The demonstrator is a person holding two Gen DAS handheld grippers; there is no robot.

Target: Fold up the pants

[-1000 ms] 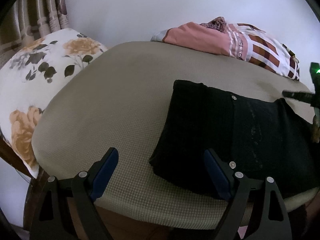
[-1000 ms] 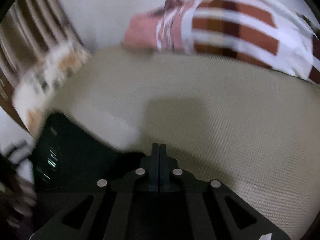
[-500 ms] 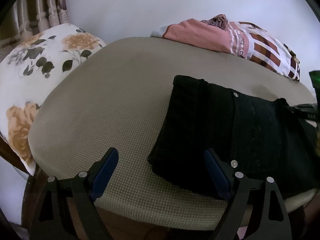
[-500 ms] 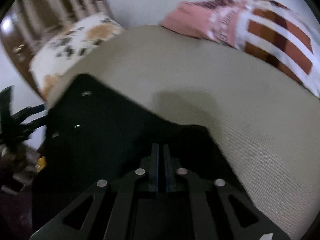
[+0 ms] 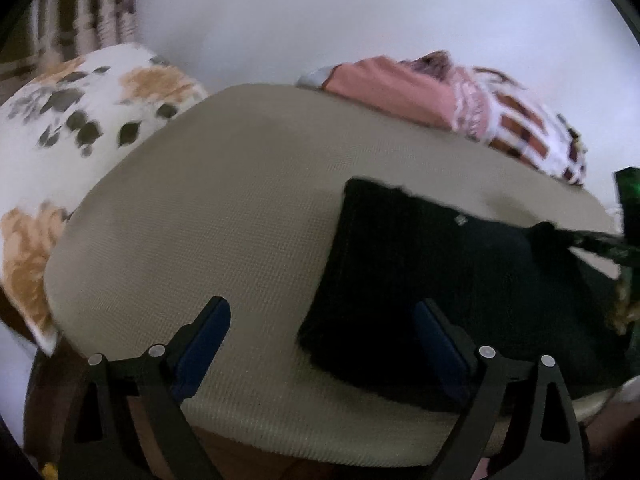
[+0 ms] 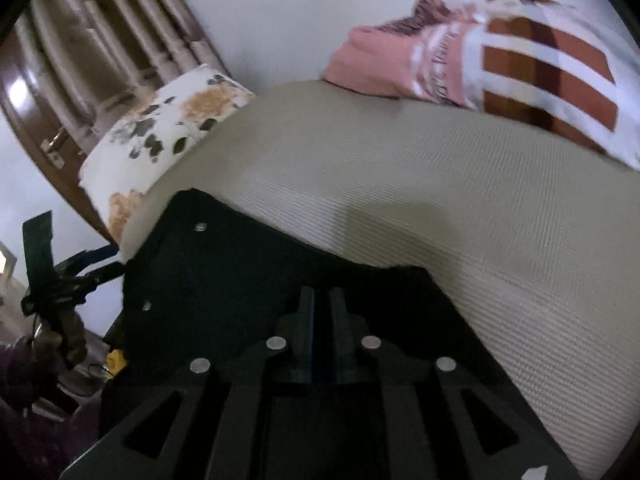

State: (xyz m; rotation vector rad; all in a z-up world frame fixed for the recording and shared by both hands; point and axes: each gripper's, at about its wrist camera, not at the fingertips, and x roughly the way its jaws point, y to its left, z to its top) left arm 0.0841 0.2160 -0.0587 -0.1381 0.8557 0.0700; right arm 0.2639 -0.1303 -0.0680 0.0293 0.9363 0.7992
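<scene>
Black pants (image 5: 440,276) lie folded on a beige textured bed surface (image 5: 224,208). In the left wrist view my left gripper (image 5: 320,320) is open, its blue-padded fingers straddling the near left corner of the pants without touching them. In the right wrist view the pants (image 6: 240,280) lie under my right gripper (image 6: 322,300). Its jaws stand slightly parted, just above or on the dark cloth; whether cloth is between them is hard to see. The right gripper's tip also shows at the right edge of the left wrist view (image 5: 592,240), at the pants' far edge.
A floral pillow (image 5: 72,140) lies at the left of the bed. A pink and brown-striped cloth pile (image 5: 460,104) sits at the far edge by a white wall. Curtains (image 6: 100,48) and a wooden door hang at the left.
The right gripper swung left over the pants, and its jaws went from fully shut to slightly parted. The left gripper stayed open and drew back slightly.
</scene>
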